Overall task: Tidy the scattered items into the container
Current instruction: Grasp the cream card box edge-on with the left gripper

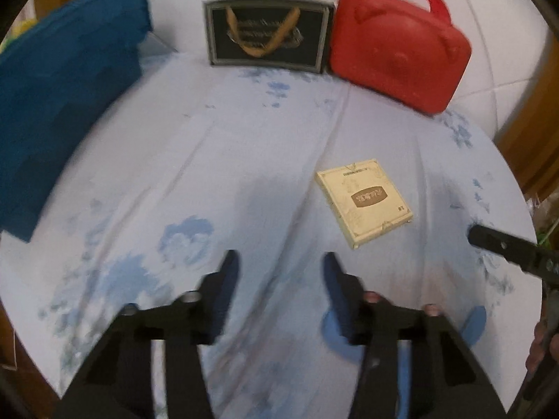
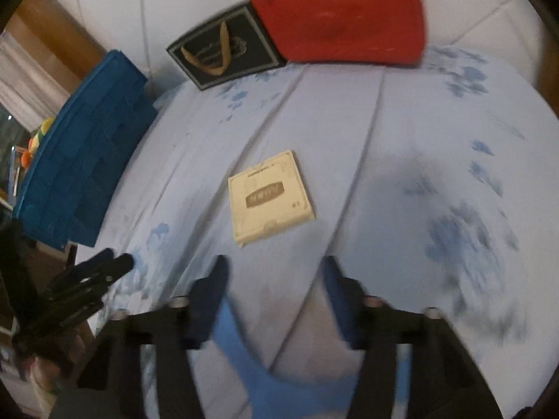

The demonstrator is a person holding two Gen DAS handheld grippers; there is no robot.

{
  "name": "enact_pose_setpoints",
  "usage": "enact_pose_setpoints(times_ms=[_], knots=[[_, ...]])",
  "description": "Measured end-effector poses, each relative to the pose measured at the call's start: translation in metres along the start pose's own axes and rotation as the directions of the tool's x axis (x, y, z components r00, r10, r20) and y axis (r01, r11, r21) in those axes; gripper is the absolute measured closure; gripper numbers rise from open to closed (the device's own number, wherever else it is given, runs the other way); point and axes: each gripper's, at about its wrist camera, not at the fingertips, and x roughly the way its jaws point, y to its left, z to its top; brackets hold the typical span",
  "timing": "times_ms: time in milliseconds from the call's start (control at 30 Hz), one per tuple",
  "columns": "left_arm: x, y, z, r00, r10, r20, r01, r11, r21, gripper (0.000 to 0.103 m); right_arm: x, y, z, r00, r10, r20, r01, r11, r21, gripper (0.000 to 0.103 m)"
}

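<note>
Left claw [image 1: 281, 265]: jaws part open, nothing between them, above the bed sheet [image 1: 244, 146]. Right claw [image 2: 274, 269]: the same. The cream box [image 1: 363, 202] lies flat ahead-right of the left claw, just ahead of the right, all edges free. Far ahead: dark gift bag [image 1: 267, 33], red case [image 1: 398, 52]. Left: blue woven bin [image 1: 59, 97].

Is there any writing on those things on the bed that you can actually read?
Cream flat box: brown label and a small line of print, both too blurred to read.
Dark gift bag: pale lettering behind its handles, too blurred to read.
Red case: no text visible.
</note>
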Motion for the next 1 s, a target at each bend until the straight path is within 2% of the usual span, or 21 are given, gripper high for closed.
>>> enact_pose_setpoints(times_ms=[33,133,200,267,433,467,533,600,667,733,833,933,1000], knots=[[0.014,-0.004,0.005,1.000,-0.006,-0.017,0.006,1.000,0.009,0.066,0.010,-0.002,0.008,1.000,-0.008,-0.007,0.008,1.000,-0.006,0.067],[0.055,-0.011,0.020,0.998,-0.017,-0.059,0.018,0.999,0.026,0.066,0.039,-0.009,0.031,0.999,-0.033,-0.028,0.033,0.999,-0.026,0.067],[0.074,-0.015,0.029,0.997,-0.039,-0.072,0.041,0.999,0.026,0.066,0.061,-0.013,0.044,0.996,-0.073,-0.057,0.070,0.996,-0.061,0.067],[0.093,-0.017,0.037,0.996,-0.028,-0.088,0.031,0.999,0.035,0.066,0.078,-0.018,0.055,0.988,-0.135,-0.072,0.128,0.987,-0.093,0.067],[0.113,-0.022,0.044,0.994,-0.003,-0.112,0.010,0.998,0.062,0.067,0.119,-0.020,0.068,0.962,-0.245,-0.124,0.215,0.953,-0.211,0.065],[0.112,-0.023,0.045,0.994,0.004,-0.107,0.003,0.998,0.061,0.070,0.120,-0.014,0.068,0.963,-0.244,-0.109,0.213,0.947,-0.241,0.065],[0.109,-0.019,0.045,0.995,0.007,-0.103,-0.002,0.999,0.048,0.076,0.123,-0.008,0.065,0.975,-0.176,-0.134,0.141,0.961,-0.238,0.081],[0.107,-0.011,0.045,0.995,0.005,-0.104,-0.002,1.000,0.029,0.083,0.118,-0.014,0.063,0.987,-0.049,-0.156,0.024,0.987,-0.160,0.085],[0.105,-0.004,0.045,0.994,0.003,-0.105,-0.002,1.000,0.011,0.083,0.109,-0.018,0.061,0.984,0.088,-0.153,-0.101,0.991,-0.085,0.085],[0.102,0.002,0.042,0.994,0.009,-0.112,-0.008,1.000,0.011,0.083,0.097,-0.016,0.059,0.969,0.208,-0.136,-0.215,0.976,-0.040,0.085],[0.097,0.014,0.038,0.991,-0.029,-0.131,0.025,0.999,-0.031,0.083,0.088,0.004,0.059,0.928,0.348,-0.137,-0.353,0.936,-0.016,0.082],[0.082,0.028,0.036,0.993,-0.042,-0.114,0.036,0.998,-0.058,0.080,0.089,0.027,0.058,0.916,0.373,-0.148,-0.381,0.924,-0.036,0.072],[0.065,0.037,0.037,0.995,-0.047,-0.084,0.040,0.996,-0.079,0.075,0.092,0.040,0.056,0.909,0.386,-0.157,-0.397,0.917,-0.043,0.070]])
